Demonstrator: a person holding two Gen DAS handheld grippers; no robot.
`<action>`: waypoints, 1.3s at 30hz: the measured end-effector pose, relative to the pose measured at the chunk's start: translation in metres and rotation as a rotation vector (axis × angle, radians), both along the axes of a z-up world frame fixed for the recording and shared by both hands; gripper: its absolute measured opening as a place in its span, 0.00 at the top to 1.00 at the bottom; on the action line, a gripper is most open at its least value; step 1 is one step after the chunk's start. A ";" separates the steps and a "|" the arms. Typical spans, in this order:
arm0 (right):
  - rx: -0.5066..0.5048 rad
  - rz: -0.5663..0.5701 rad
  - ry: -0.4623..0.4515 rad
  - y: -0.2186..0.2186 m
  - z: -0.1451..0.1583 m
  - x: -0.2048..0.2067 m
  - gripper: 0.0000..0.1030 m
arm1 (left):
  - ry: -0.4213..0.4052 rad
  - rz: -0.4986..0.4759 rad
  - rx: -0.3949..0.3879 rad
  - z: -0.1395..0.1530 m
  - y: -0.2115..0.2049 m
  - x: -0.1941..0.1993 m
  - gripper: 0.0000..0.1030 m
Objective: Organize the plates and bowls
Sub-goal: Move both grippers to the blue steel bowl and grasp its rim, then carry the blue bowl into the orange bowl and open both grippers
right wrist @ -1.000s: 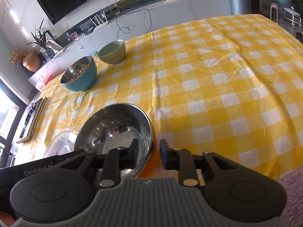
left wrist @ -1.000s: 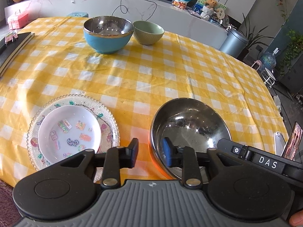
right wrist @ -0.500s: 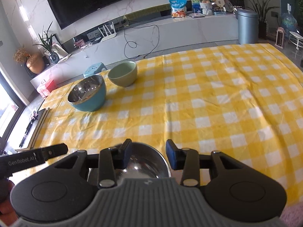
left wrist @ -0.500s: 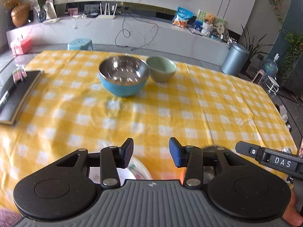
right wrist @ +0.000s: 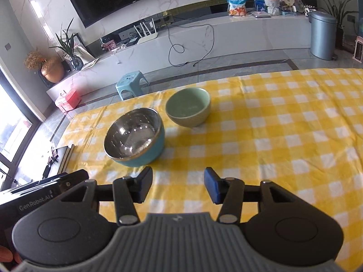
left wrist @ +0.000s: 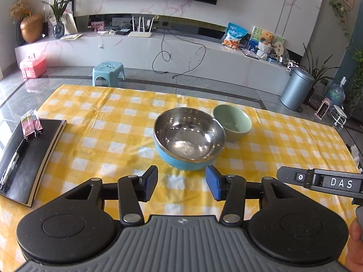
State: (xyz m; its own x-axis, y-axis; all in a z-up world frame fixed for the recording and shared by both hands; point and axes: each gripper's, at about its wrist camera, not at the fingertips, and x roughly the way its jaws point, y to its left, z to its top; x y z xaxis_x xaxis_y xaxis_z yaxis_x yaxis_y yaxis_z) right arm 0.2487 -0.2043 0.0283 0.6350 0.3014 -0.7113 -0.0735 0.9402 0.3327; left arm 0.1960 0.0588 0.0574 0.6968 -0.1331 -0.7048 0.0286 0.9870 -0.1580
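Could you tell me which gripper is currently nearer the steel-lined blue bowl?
Left, by a little. The left gripper hovers directly before the steel-lined blue bowl; the right gripper sits farther back, offset to its right.

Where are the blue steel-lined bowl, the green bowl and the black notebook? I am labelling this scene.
blue steel-lined bowl (left wrist: pixel 189 134): left wrist view, steel inside.
green bowl (right wrist: pixel 187 107): right wrist view, inner wall.
black notebook (left wrist: pixel 31 156): left wrist view, bare cover.

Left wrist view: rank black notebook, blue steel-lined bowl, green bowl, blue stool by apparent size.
1. black notebook, though it lies nearer the camera
2. blue steel-lined bowl
3. green bowl and blue stool look about alike; the stool stands farther off on the floor, so no ranking between them.
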 end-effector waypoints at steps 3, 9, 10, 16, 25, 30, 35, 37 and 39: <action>-0.007 0.002 0.020 0.014 -0.006 0.023 0.52 | 0.005 0.015 0.007 -0.008 0.009 0.020 0.46; -0.021 0.001 0.039 0.038 -0.018 0.061 0.53 | 0.002 0.039 -0.012 -0.024 0.018 0.051 0.46; -0.026 0.000 0.040 0.041 -0.020 0.066 0.55 | 0.004 0.044 -0.017 -0.027 0.019 0.056 0.46; -0.042 -0.021 0.052 0.054 -0.038 0.090 0.65 | 0.021 0.072 -0.037 -0.047 0.022 0.074 0.53; -0.011 -0.016 0.075 0.062 -0.055 0.106 0.83 | 0.014 0.089 -0.058 -0.057 0.022 0.082 0.79; -0.019 -0.017 0.071 0.065 -0.055 0.107 0.88 | 0.018 0.078 -0.035 -0.057 0.018 0.085 0.86; -0.022 -0.022 0.067 0.065 -0.052 0.101 0.88 | 0.015 0.078 -0.034 -0.051 0.017 0.078 0.86; -0.023 -0.021 0.061 0.065 -0.048 0.096 0.89 | 0.013 0.079 -0.030 -0.048 0.016 0.073 0.86; -0.023 -0.016 0.057 0.063 -0.044 0.090 0.89 | 0.019 0.085 -0.024 -0.043 0.014 0.066 0.87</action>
State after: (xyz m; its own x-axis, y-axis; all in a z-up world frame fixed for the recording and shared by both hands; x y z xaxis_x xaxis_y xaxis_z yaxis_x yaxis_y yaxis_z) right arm 0.3390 -0.1413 -0.0156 0.5981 0.2745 -0.7530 -0.0399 0.9485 0.3142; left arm 0.2623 0.0732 0.0145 0.6925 -0.0915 -0.7156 -0.0581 0.9816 -0.1818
